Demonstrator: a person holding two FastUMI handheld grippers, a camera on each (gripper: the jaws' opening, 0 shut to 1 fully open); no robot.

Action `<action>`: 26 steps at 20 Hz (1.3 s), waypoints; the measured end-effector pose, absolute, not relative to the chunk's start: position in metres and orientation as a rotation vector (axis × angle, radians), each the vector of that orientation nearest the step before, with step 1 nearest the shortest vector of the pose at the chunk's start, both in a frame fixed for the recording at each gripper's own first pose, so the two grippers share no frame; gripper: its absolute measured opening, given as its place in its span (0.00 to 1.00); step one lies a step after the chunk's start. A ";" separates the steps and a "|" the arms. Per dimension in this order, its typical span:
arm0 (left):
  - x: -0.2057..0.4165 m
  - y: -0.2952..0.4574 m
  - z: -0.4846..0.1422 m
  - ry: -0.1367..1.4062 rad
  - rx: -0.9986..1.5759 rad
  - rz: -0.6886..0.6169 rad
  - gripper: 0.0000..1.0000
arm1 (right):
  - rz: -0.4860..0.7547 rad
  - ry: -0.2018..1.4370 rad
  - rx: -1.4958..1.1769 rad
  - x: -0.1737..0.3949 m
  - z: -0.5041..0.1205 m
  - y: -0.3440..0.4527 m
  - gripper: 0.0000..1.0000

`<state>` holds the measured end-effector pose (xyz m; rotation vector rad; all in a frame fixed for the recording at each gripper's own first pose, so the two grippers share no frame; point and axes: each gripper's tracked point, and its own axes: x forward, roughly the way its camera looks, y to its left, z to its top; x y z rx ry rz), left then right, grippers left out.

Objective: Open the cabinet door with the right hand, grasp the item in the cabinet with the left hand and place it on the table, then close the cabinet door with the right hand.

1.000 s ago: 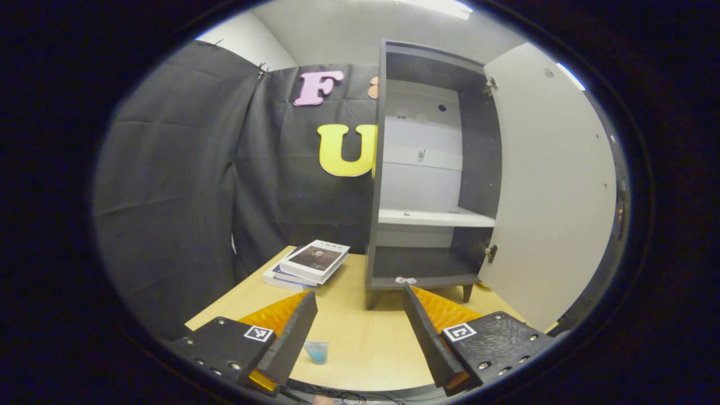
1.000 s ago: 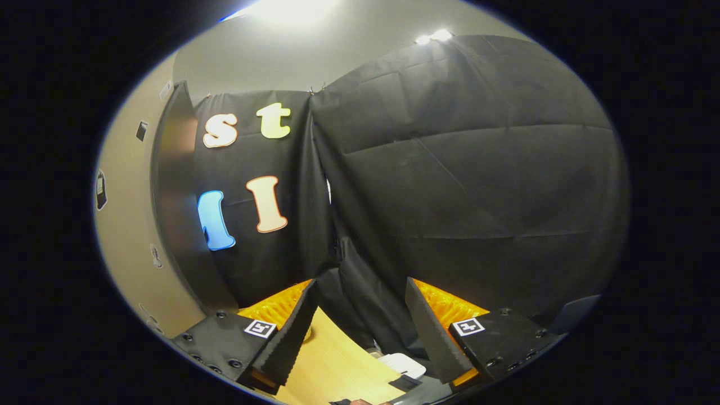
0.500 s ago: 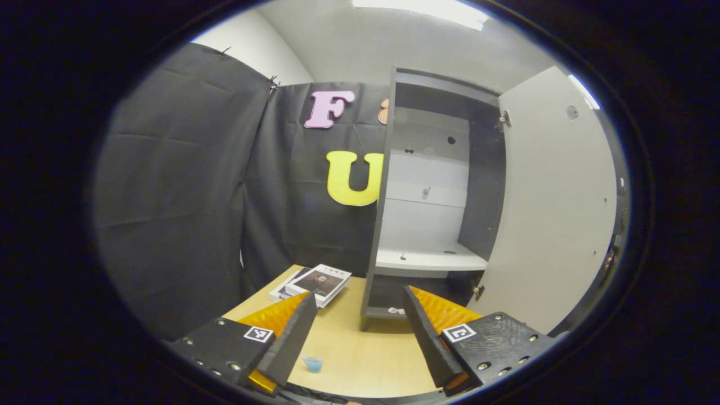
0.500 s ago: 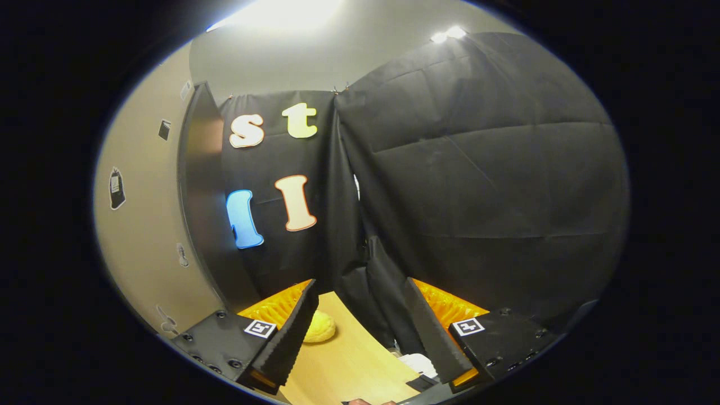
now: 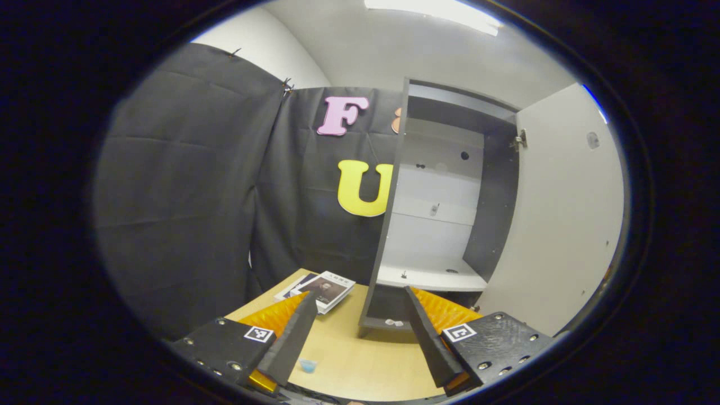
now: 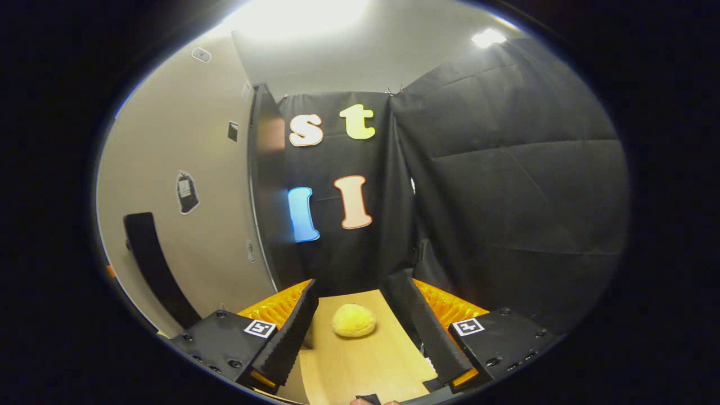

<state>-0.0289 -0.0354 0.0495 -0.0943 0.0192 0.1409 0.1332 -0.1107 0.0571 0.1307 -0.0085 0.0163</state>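
Cabinet door [image 5: 557,225] hangs open at 3 o'clock; shelves look bare. Yellow item [image 6: 354,320] sits on the table [image 6: 360,365]. Left gripper [image 5: 360,337] and right gripper [image 6: 360,332] fingers wide, empty; closing the door likely remains.

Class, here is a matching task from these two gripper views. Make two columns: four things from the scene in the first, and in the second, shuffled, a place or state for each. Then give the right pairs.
Things:
1. cabinet door
2. books
3. yellow lump
4. left gripper

Places or states:
A. stacked on the table left of the cabinet
B. swung open
C. lying on the table, right gripper view
D. open, holding nothing

Pairs: 1-B, 2-A, 3-C, 4-D
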 end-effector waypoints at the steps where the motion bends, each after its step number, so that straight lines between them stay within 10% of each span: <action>1: -0.028 -0.033 0.054 0.016 -0.083 0.149 0.93 | 0.032 -0.011 0.120 0.129 0.061 -0.106 0.98; 26: 0.039 0.020 0.030 0.039 -0.064 -0.005 0.92 | 0.046 -0.018 0.152 0.069 0.078 -0.012 0.97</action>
